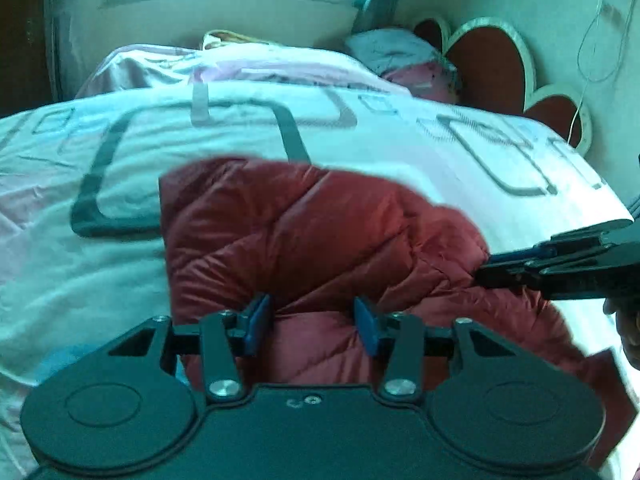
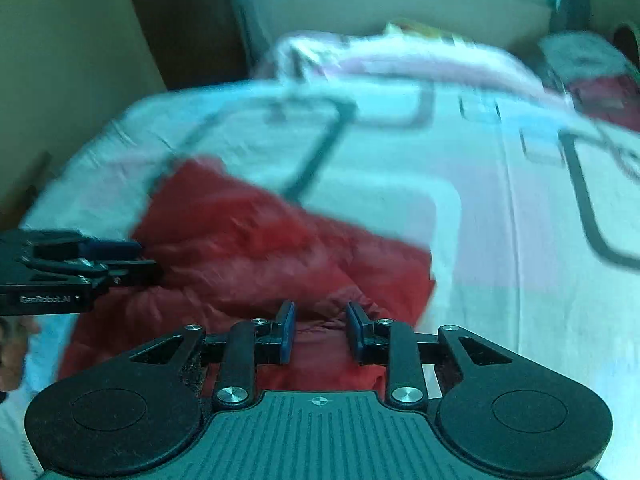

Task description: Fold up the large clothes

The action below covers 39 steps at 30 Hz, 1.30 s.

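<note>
Dark red quilted puffer jacket (image 1: 304, 236) lies on the bed, on a white bedspread with pale pink areas and dark rounded-rectangle outlines (image 1: 100, 272). It sits at the near side of the bed, directly ahead of both grippers.

Jacket appearance: glossy, slightly shiny shell fabric; stitched seams run diagonally and meet in chevron lines, dividing it into puffy padded panels. Bundled into a thick block. Left edge in the left wrist view is straight and nearly vertical; far edge is rounded and uneven; right part slopes down toward the near edge of the bed. Surface shows many small creases. Right wrist view is motion-blurred; the jacket (image 2: 256, 248) reads there as a red mass with a squared right corner, seams barely legible.

Left gripper (image 1: 314, 318): blue-padded fingers spread wide, held over the jacket's near portion with nothing between them. Whether the tips touch the fabric cannot be told.

Right gripper (image 2: 321, 326): fingers apart at a moderate gap, red fabric visible between and beyond them, no grip on it. In the left wrist view its tips (image 1: 490, 268) are at the jacket's right edge.

Background: pillow (image 1: 394, 50) and red heart-shaped headboard panels with white rims (image 1: 492, 56) at the far right.
</note>
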{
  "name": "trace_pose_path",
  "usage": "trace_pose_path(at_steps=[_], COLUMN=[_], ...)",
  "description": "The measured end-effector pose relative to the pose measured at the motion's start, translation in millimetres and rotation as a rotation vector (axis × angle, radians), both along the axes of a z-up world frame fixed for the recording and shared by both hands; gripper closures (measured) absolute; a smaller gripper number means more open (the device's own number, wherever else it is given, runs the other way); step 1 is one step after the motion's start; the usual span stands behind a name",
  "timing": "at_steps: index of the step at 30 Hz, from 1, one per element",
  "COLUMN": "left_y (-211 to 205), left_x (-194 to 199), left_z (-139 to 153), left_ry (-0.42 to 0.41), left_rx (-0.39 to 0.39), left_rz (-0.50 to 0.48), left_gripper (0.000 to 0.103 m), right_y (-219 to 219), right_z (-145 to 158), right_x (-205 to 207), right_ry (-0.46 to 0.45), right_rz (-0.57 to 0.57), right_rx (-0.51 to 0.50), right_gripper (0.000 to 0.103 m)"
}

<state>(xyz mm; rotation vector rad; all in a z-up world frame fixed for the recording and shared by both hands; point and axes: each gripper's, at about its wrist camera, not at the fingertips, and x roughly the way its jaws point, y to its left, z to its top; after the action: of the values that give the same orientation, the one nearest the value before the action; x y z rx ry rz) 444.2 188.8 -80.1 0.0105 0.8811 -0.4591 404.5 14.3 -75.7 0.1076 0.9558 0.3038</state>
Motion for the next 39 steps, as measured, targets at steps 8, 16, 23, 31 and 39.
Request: trace_pose_path(at_steps=[8, 16, 23, 31, 39], left_y=[-0.6, -4.0, -26.6, -33.9, -32.2], left_x=[-10.7, -75.4, -148.8, -169.1, -167.5], left_z=[-7.9, 44.6, 56.0, 25.0, 8.2], left_ry=[-0.015, -0.049, -0.075, -0.065, -0.056], left_rx=[0.031, 0.080, 0.108, 0.218, 0.207], left_rz=[-0.021, 0.030, 0.017, 0.058, 0.081], left_gripper=[0.057, 0.069, 0.070, 0.069, 0.069], right_y=[-13.6, -32.6, -22.3, -15.4, -11.9], right_z=[-17.4, 52.0, 59.2, 23.3, -17.0], right_x=[-3.9, -83.5, -144.5, -158.9, -154.4], right_ry=[0.020, -0.108, -0.110, -0.078, -0.023], right_rz=[-0.023, 0.038, 0.129, 0.141, 0.128], right_rx=[0.050, 0.147, 0.144, 0.137, 0.135], right_gripper=[0.079, 0.079, 0.079, 0.079, 0.079])
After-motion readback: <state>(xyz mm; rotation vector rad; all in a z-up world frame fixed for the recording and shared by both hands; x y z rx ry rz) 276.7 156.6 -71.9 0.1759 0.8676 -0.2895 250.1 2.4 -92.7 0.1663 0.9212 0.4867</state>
